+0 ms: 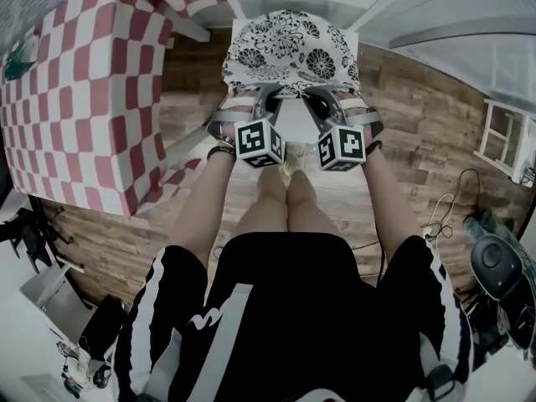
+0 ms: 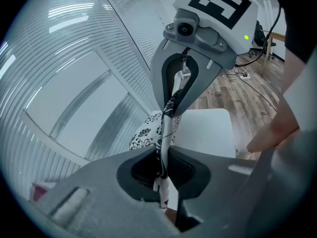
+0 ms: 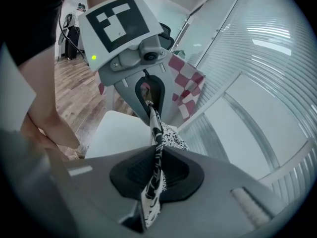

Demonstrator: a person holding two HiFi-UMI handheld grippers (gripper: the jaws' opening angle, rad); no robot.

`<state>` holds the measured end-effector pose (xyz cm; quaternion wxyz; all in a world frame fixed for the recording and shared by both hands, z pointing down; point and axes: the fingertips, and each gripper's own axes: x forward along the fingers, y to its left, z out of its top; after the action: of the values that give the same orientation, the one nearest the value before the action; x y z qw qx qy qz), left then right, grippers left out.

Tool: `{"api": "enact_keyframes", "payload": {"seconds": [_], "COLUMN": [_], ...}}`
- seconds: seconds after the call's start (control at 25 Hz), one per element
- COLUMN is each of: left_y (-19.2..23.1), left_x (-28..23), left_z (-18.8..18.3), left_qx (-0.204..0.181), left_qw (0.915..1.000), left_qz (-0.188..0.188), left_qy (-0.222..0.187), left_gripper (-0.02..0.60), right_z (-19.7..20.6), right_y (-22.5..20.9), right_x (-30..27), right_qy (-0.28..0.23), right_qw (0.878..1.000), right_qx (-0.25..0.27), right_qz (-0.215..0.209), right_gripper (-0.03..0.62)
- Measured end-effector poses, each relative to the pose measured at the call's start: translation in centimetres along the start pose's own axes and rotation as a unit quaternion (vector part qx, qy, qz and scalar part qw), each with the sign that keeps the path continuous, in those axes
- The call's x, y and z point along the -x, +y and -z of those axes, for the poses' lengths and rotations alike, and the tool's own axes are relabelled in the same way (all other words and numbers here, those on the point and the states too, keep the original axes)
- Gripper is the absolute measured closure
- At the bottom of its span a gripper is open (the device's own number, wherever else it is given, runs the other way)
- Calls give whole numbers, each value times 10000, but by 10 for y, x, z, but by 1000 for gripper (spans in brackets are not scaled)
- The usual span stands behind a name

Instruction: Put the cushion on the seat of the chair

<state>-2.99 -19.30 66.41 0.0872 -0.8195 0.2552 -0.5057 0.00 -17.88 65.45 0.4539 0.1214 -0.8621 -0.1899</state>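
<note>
L gripper (image 1: 263, 99) & R gripper (image 1: 318, 99) each clamp cushion (image 1: 289, 48) at near edge; it spreads twd 12 o'clock, long axis 9–3, seat (image 1: 293, 128) beneath.

One cushion (image 1: 289, 53), one chair (image 2: 208, 130), two grippers (image 1: 271, 93) (image 1: 312, 95), one checked tablecloth (image 1: 75, 99).

I see: left, a red-and-white checked tablecloth (image 1: 75, 99); below, wood-plank floor (image 1: 419, 111); near the floor's right edge, loose cables (image 1: 437, 220); behind, a white slatted wall (image 2: 64, 48).
</note>
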Motion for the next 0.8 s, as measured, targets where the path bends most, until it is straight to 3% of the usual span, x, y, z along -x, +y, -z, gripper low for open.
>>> {"api": "enact_keyframes", "payload": {"seconds": [0.32, 0.8], "left_y": [-24, -64], "left_x": [-17, -41], "left_z": [14, 34], "left_qx": [-32, 174], "left_qw": [9998, 9975], "left_qz": [145, 646], "left_qy": [123, 222], "left_gripper": [561, 561], "right_z": [15, 36], "right_y": [24, 66], "right_x": [-18, -37], "right_qy": [8, 122], "right_qw": [9996, 9975], "right_qx": [-151, -391], "right_qz": [-221, -571], "right_gripper": [576, 576]}}
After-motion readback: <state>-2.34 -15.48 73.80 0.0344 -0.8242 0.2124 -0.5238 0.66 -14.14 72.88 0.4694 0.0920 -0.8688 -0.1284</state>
